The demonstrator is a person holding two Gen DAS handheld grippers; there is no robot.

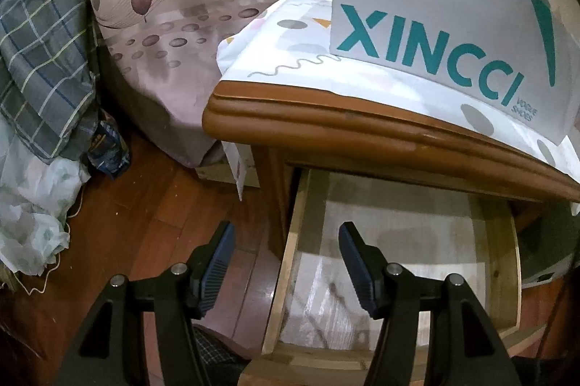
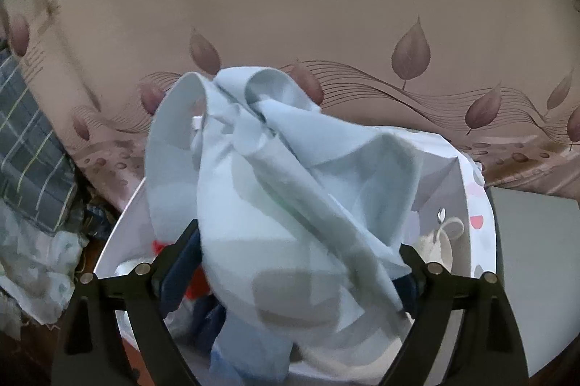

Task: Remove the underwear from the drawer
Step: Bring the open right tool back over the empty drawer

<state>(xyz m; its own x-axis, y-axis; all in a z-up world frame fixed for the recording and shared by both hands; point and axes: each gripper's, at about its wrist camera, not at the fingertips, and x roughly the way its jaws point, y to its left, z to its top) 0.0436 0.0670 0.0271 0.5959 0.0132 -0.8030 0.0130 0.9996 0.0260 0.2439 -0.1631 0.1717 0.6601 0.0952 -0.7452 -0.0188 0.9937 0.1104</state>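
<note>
Left gripper (image 1: 286, 262): hanging with jaws apart and nothing between them, over the left edge of the pulled-out wooden drawer (image 1: 500, 241).
Right gripper (image 2: 297, 262): standing released, pads wide.
Underwear (image 2: 275, 190): pale blue, lying crumpled between the spread fingers, draping over the white box (image 2: 482, 204).
Nightstand (image 1: 326, 128): carrying a XINCCI shoebox (image 1: 435, 23).

Open drawer (image 1: 391, 262) lies clear beneath the overhanging tabletop (image 1: 326, 128).
</note>
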